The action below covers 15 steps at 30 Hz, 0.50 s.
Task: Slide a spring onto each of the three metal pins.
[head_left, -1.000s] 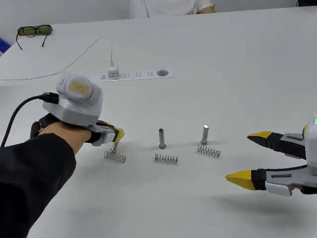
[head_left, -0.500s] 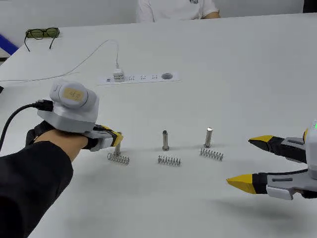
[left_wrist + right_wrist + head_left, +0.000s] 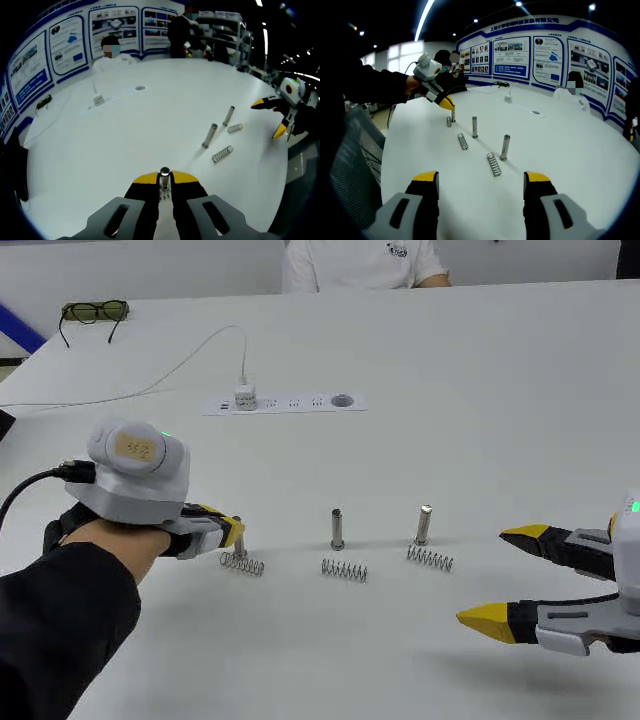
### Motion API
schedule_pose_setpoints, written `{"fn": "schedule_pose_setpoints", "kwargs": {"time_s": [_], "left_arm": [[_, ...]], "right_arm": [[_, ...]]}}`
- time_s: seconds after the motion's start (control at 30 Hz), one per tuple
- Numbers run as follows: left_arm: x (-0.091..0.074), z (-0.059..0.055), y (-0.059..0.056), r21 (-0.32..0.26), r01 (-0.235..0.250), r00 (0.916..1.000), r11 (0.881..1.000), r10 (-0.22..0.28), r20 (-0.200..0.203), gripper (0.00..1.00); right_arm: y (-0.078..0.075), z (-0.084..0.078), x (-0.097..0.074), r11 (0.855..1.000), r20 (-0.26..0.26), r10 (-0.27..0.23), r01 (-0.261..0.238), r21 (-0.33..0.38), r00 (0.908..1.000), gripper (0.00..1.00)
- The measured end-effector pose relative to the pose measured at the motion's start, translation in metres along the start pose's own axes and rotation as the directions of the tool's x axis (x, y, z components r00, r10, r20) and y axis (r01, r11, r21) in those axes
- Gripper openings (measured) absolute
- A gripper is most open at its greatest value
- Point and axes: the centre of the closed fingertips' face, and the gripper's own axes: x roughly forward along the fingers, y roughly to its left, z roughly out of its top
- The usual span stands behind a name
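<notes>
Three upright metal pins stand in a row: the left pin (image 3: 239, 544), the middle pin (image 3: 337, 529) and the right pin (image 3: 424, 524). A spring lies flat in front of each: left spring (image 3: 243, 564), middle spring (image 3: 344, 570), right spring (image 3: 430, 558). My left gripper (image 3: 230, 533) is shut on the left pin (image 3: 163, 179), whose top shows between the yellow tips. My right gripper (image 3: 488, 575) hovers wide open to the right of the row, holding nothing. In the right gripper view the right pin (image 3: 505, 147) and right spring (image 3: 493, 164) lie nearest to it.
A white power strip (image 3: 285, 402) with a plugged-in cable lies further back on the white table (image 3: 480, 390). Green glasses (image 3: 93, 311) rest at the far left corner. A person in a white shirt (image 3: 360, 262) sits at the far edge.
The head camera has shifted. My left gripper has sunk slightly lower at the left pin. The right gripper stays open in about the same place.
</notes>
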Motion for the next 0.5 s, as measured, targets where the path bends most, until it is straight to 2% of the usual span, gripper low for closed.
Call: {"fn": "schedule_pose_setpoints", "kwargs": {"time_s": [0.17, 0.5], "left_arm": [[0.0012, -0.0056, -0.0009, -0.004, 0.001, 1.0000, 1.000, -0.001, -0.003, 0.08], [0.0014, -0.0067, -0.0021, 0.012, 0.002, 1.0000, 1.000, -0.002, 0.000, 0.08]], "right_arm": [[0.0006, -0.0009, 0.0003, 1.000, -0.003, 0.001, -0.001, 0.000, 1.0000, 0.70], [0.0006, -0.0017, 0.0005, 1.000, -0.006, 0.002, -0.002, 0.001, 1.0000, 0.70]]}}
